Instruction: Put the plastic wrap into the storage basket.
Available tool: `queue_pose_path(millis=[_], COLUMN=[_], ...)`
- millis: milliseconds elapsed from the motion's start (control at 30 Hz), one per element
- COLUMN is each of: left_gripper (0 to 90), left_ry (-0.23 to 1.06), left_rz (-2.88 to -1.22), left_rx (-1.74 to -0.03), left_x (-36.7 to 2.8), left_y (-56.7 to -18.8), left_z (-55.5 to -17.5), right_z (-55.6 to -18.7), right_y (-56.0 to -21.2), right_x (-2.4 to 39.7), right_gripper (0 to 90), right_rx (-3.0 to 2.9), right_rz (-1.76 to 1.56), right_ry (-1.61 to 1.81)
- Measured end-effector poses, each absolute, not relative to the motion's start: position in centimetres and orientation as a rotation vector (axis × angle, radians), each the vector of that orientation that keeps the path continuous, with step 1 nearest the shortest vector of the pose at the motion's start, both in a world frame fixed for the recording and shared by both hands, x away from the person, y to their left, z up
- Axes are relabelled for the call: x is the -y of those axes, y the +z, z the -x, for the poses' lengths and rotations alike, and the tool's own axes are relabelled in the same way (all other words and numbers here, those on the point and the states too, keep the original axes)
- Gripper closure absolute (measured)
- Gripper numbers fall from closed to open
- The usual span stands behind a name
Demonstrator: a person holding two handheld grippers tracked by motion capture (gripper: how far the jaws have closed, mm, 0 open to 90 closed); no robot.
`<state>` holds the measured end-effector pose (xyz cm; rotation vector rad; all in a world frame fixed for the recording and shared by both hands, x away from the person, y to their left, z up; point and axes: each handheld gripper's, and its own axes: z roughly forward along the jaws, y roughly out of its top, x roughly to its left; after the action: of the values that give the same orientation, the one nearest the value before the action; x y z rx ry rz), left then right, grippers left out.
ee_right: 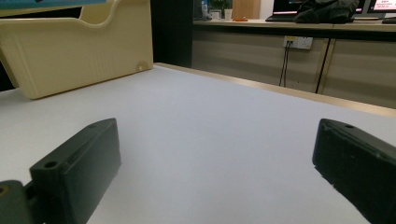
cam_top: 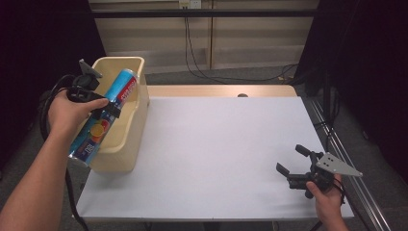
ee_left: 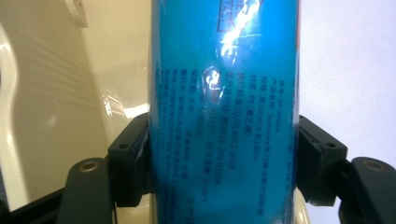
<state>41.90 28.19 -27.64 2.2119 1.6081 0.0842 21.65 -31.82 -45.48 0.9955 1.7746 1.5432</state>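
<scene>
Leftmost: left gripper (cam_top: 108, 108), jaws clamped across a blue tube (cam_top: 103, 115). Tube held tilted over the bin (cam_top: 130, 125), long axis running from the bin's near left corner up toward its far rim. Bin: open-topped, roomy below. Right of bin: bare table (cam_top: 216, 154). Right gripper (cam_top: 291, 161), jaws spread, empty, well apart.

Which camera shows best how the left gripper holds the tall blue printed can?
The left gripper view: both black pads press the blue can sidewise. The high view shows the whole can tilted over the cream bin.
</scene>
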Motion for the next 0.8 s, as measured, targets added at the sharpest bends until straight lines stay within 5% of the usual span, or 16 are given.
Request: queue_pose_path(millis=[800], left_gripper=[31.5], left_ry=[0.102], left_rz=[-2.216], left_rx=[-1.682], left_x=[-28.6], left_y=[-28.9], left_z=[-41.9], right_z=[-21.6], right_y=[-45.5], right_x=[31.8], right_gripper=[0.5], right_rx=[-1.777], right_rz=[-0.991], right_ry=[1.542])
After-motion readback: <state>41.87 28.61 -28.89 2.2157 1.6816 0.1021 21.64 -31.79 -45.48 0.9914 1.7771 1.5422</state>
